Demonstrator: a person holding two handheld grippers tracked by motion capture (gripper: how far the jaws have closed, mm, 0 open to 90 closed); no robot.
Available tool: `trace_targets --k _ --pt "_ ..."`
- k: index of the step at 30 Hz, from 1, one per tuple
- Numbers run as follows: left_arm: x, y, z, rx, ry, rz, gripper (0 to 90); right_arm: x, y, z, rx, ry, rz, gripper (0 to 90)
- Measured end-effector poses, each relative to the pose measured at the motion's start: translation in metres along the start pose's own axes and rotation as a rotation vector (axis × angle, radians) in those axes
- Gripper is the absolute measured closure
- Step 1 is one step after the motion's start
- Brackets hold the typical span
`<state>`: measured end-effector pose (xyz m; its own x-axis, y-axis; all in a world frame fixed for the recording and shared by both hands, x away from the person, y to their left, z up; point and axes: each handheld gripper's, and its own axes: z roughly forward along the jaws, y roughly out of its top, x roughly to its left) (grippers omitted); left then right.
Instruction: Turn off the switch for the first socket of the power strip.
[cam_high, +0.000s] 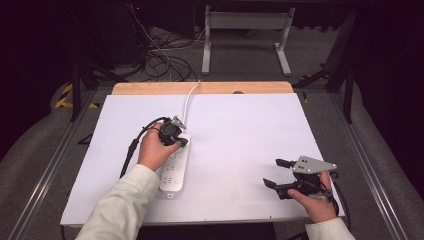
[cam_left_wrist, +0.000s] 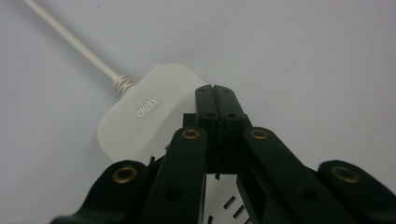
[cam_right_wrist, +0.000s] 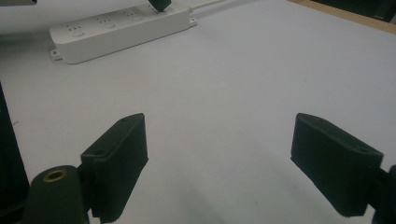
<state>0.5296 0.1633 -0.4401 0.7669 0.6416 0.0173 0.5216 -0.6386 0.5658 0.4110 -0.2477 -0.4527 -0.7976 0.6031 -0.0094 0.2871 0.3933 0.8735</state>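
High view, nearest first: the right tongs (cam_high: 272, 173), black two-jaw tongs with a grey three-cornered plate on top, sit near the near right corner of the white-topped worktop (cam_high: 250, 130) with their jaws spread wide and nothing between them; the right gripper view confirms bare white surface in the gap.

Left of centre lies the long white plastic power strip (cam_high: 174, 167), its near end close to the near edge and its length running away toward the far edge; the left tongs (cam_high: 175, 134) press down on its far end, jaws brought fully together and gripping nothing, as the left gripper view shows, with the tips resting on or just over the strip's rounded end beside its printed logo.

Beyond, the strip's white round cord (cam_high: 189, 102) runs off over the far wooden edge.

No containers are on the worktop.

The strip looks rigid, fairly light and smooth-skinned, so probably slippery; I would grasp it across its narrow width, mindful that the stiff cord may drag.
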Motion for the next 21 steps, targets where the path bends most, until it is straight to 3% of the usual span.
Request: trace_targets --k 21 --pt "-0.0005 -0.0012 0.0026 -0.003 -0.001 0.002 90.0 0.0004 -0.0001 0.0001 0.004 0.000 -0.004 19.0"
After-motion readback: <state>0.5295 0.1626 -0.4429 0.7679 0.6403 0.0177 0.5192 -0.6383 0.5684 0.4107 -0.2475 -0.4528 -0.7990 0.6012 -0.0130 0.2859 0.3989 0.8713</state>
